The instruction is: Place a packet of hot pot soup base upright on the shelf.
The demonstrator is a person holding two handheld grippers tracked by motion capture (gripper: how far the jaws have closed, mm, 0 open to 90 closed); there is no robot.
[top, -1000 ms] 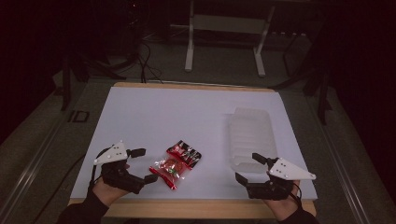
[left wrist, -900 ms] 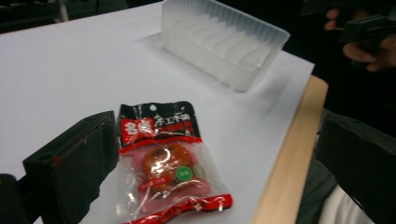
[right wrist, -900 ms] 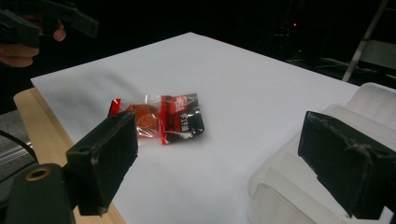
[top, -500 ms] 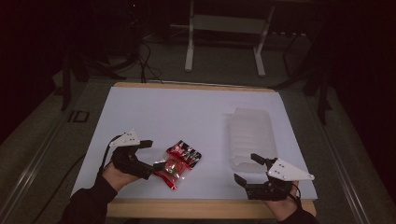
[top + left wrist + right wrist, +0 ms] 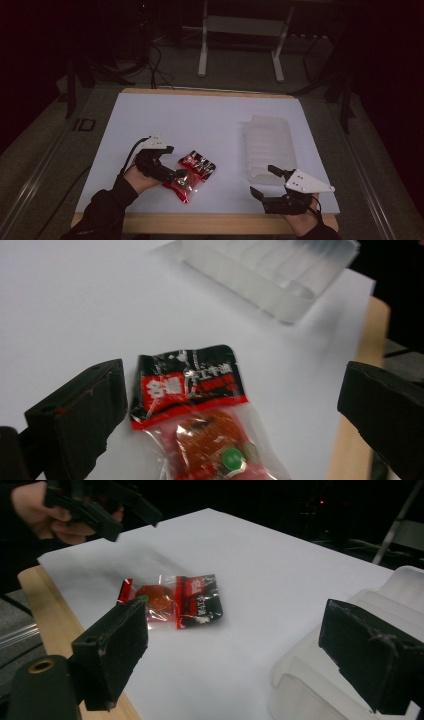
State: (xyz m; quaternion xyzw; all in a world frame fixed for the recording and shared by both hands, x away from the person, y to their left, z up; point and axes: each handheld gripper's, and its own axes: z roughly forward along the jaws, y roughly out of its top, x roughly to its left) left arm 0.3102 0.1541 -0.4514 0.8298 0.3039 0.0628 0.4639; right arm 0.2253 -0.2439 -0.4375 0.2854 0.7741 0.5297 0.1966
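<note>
A red and black snack packet [image 5: 190, 170] lies flat on the white table [image 5: 210, 120], near its front edge. The left gripper [image 5: 172, 165] hangs over it from 9 o'clock with its jaws wide apart, holding nothing. The right gripper [image 5: 263, 181] (also wide open and empty) sits at 6 o'clock from the clear plastic tray [image 5: 267, 145], just beside it

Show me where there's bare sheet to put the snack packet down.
Free: the far half of the white sheet, and the strip between the packet and the clear tray. Crowded: the near left, where the open left gripper brackets the packet, and the near right, where the open right gripper sits by the tray's near end.
</note>
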